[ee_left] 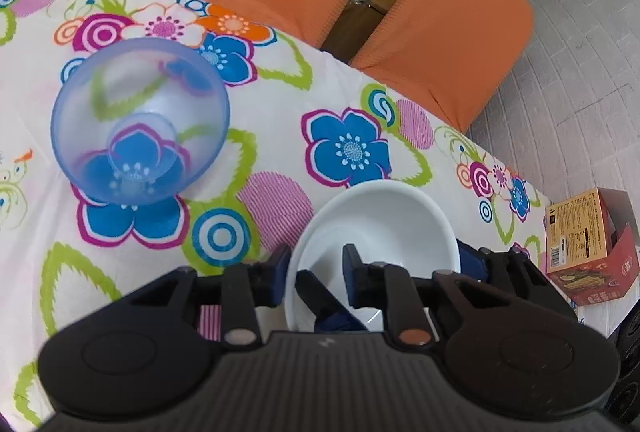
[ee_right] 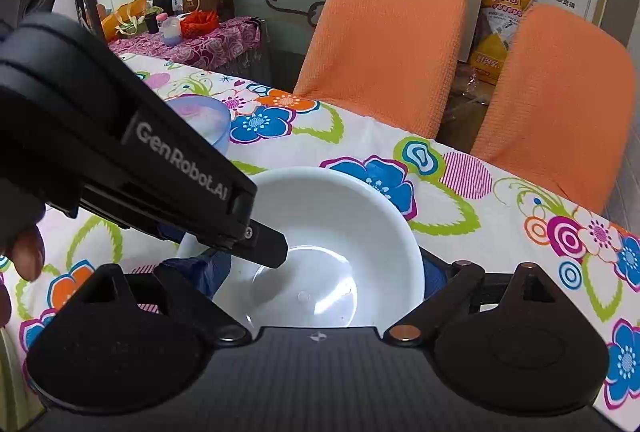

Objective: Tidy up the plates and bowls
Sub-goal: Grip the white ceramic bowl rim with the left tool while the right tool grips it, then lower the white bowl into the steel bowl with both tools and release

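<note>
While the left gripper [ee_left: 316, 272] pinches the near-left rim of the white bowl [ee_left: 380, 216], one finger inside and one outside the wall, the safest course is to keep that pinch square to the rim and lift straight, since a one-sided hold will likely let the bowl tip. The right gripper [ee_right: 320, 272] has its fingers spread wide on either side of the same bowl [ee_right: 332, 232]; its right finger sits just outside the wall, and I cannot tell whether either pad touches. It could steady the far side before any carry.

The left tool reaches in from the left and slopes down, its inner finger tip [ee_right: 266, 246] low over the bowl's floor, with part of a hand [ee_right: 24, 252] behind it. The right tool points level across the table [ee_right: 460, 212].

A blue bowl [ee_left: 140, 120] stands well apart to the left on the flowered cloth, a probable nesting partner. Two orange chairs [ee_right: 384, 44] stand beyond the far edge.
</note>
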The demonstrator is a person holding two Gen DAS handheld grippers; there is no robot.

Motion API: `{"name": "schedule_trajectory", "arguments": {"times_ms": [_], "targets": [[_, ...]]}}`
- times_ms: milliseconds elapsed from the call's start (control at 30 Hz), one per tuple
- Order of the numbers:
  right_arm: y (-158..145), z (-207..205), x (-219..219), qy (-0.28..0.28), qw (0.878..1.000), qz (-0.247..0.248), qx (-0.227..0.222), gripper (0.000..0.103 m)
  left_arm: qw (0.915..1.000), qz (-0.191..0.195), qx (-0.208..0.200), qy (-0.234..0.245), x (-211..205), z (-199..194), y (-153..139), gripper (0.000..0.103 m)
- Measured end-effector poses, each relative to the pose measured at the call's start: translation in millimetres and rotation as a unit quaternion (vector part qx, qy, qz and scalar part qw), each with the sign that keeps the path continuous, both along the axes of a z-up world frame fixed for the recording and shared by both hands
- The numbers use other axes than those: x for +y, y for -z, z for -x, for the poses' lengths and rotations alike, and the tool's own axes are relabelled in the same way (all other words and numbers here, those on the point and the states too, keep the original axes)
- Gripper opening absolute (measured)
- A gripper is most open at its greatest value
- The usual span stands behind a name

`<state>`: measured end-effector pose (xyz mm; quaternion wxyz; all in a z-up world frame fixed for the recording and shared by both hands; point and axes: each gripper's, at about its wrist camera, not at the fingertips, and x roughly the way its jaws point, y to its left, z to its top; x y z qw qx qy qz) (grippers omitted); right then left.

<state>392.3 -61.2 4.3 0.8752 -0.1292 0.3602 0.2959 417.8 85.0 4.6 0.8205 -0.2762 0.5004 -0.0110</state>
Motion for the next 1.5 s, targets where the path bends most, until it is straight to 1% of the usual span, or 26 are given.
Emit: {"name": "schedule_trajectory", "arguments": {"times_ms": [67, 167, 267, 333, 400, 433, 600, 667, 700, 733, 767, 833, 867, 967, 1033, 1267, 1400, 1500], "targets": [[-1, 5, -1, 0.006, 1.000, 0.002, 0.006, 0.081, 1.0000, -0.003, 0.002, 0.003, -4, 5, -1, 0.018], [-3, 8, -7, 0.018, 0.999, -0.010, 0.030, 0.080, 0.9999, 0.000, 0.010, 0.008, -7, 13, -1, 0.018], [-2, 12, -8, 0.017, 0.999, 0.000, 0.033, 0.080, 0.9997, 0.013, 0.016, 0.011, -8, 17, 3, 0.018], [3, 12, -10, 0.026, 0.999, 0.012, 0.034, 0.080, 0.9992, 0.032, 0.021, 0.012, -6, 17, 8, 0.019], [7, 16, -18, 0.032, 0.999, 0.010, 0.032, 0.081, 0.9986, 0.044, 0.024, 0.014, -4, 19, 11, 0.020], [8, 18, -22, 0.037, 0.999, 0.007, 0.031, 0.081, 0.9986, 0.044, 0.023, 0.017, -5, 20, 11, 0.020], [12, 29, -39, 0.059, 0.998, -0.004, 0.017, 0.080, 0.9990, 0.029, 0.017, 0.031, -13, 19, 11, 0.020], [15, 31, -40, 0.058, 0.998, -0.006, 0.017, 0.077, 0.9990, 0.020, 0.015, 0.036, -16, 17, 14, 0.018], [15, 32, -38, 0.050, 0.999, -0.003, 0.015, 0.077, 0.9991, 0.013, 0.010, 0.039, -18, 17, 14, 0.008], [15, 34, -35, 0.042, 0.999, -0.005, 0.018, 0.075, 0.9990, 0.006, 0.011, 0.042, -21, 16, 15, 0.004], [14, 34, -33, 0.035, 0.999, -0.012, 0.024, 0.072, 0.9989, 0.004, 0.012, 0.045, -23, 16, 14, 0.003], [12, 37, -28, 0.038, 0.999, -0.014, 0.025, 0.072, 0.9988, -0.014, 0.012, 0.045, -26, 17, 11, 0.002], [10, 38, -27, 0.040, 0.999, -0.016, 0.026, 0.072, 0.9987, -0.015, 0.011, 0.047, -25, 19, 8, 0.002], [5, 39, -32, 0.043, 0.997, -0.036, 0.051, 0.072, 0.9986, -0.006, 0.017, 0.051, -22, 23, 2, 0.002], [-1, 43, -32, 0.043, 0.997, -0.034, 0.057, 0.072, 0.9984, -0.007, 0.016, 0.054, -24, 27, -4, 0.002], [-34, 76, -39, 0.044, 0.998, -0.015, 0.040, 0.072, 0.9983, 0.008, 0.000, 0.058, -34, 67, -38, 0.002], [-45, 113, -49, 0.055, 0.998, -0.012, 0.031, 0.072, 0.9974, 0.011, -0.009, 0.071, -46, 106, -50, 0.002], [-45, 146, -57, 0.067, 0.997, -0.010, 0.031, 0.072, 0.9966, 0.011, -0.009, 0.081, -57, 137, -51, 0.003]]}}
